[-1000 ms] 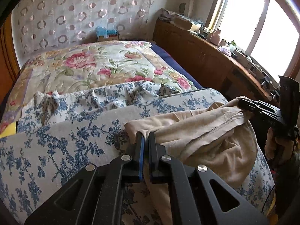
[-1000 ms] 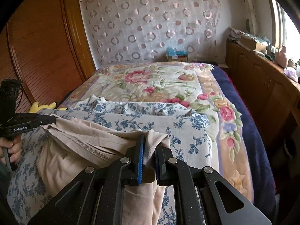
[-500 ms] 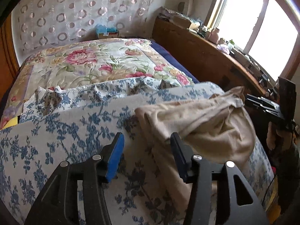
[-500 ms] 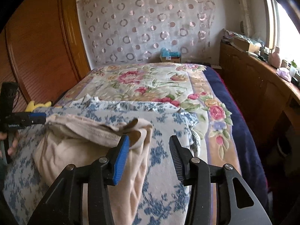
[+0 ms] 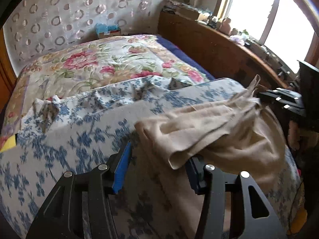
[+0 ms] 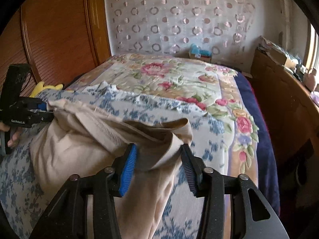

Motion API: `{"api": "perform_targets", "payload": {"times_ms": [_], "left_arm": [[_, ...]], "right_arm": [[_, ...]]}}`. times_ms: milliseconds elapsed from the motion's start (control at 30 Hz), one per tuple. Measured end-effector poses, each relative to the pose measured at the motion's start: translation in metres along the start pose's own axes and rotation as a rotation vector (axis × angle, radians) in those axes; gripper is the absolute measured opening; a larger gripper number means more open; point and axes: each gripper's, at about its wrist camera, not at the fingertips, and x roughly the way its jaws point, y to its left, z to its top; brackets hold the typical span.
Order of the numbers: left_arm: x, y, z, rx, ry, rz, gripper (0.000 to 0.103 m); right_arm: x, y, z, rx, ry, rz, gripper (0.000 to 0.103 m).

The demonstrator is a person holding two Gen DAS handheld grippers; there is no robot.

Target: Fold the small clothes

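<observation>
A beige garment (image 5: pixel 217 131) lies bunched on the blue-flowered sheet (image 5: pixel 79 139) that covers the near end of the bed; all positions below are given relative to this garment. The left gripper (image 5: pixel 157 169) stands about half open at the garment's near left corner, its blue-padded finger on bare sheet and its other finger under a hanging fold, the pads not pressing on the cloth. The right gripper (image 6: pixel 159 161) straddles the garment's right corner; its jaws have just been closing and stand partly open, with a fold of the cloth between the pads but not visibly clamped. In the right wrist view the left gripper (image 6: pixel 42 110) appears at the garment's far left edge, a hand (image 6: pixel 12 137) on its handle. Beyond the garment lie the rose-patterned quilt (image 6: pixel 169 75) and a circle-patterned curtain (image 6: pixel 179 16); a wooden cabinet (image 5: pixel 219 55) runs along the window side.
</observation>
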Motion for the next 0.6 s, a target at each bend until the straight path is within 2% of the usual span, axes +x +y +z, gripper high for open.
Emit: {"api": "perform_targets", "payload": {"times_ms": [33,133,233,367,400,467,500,533,567,600], "left_arm": [[0.002,0.002,0.003,-0.007,-0.002,0.001,0.052],[0.005,0.008,0.009,-0.036,-0.023,0.008,0.052],[0.005,0.015,0.014,-0.072,-0.053,0.033,0.052],[0.011,0.031,0.017,-0.116,-0.062,0.112,0.052],[0.013,0.035,0.016,-0.117,-0.056,0.134,0.052],[0.016,0.040,0.013,-0.121,-0.043,0.144,0.052],[0.016,0.042,0.011,-0.126,-0.040,0.141,0.052],[0.015,0.043,0.009,-0.131,-0.040,0.138,0.052],[0.013,0.044,0.008,-0.134,-0.046,0.135,0.052],[0.012,0.044,0.006,-0.137,-0.047,0.126,0.052]], "right_arm": [[0.001,-0.001,0.002,-0.002,-0.015,0.011,0.013],[0.003,-0.010,0.002,0.021,-0.051,0.036,0.008],[0.005,-0.024,0.002,0.094,-0.070,-0.002,0.008],[0.003,-0.048,0.004,0.205,-0.079,-0.088,0.009],[0.000,-0.048,0.003,0.195,-0.092,-0.083,0.009],[-0.007,-0.042,0.003,0.161,-0.111,-0.139,0.009],[-0.009,-0.040,0.003,0.162,-0.105,-0.143,0.010],[-0.011,-0.040,0.003,0.165,-0.100,-0.135,0.024],[-0.013,-0.039,0.002,0.166,-0.099,-0.134,0.044],[-0.015,-0.037,0.001,0.163,-0.101,-0.138,0.048]]}}
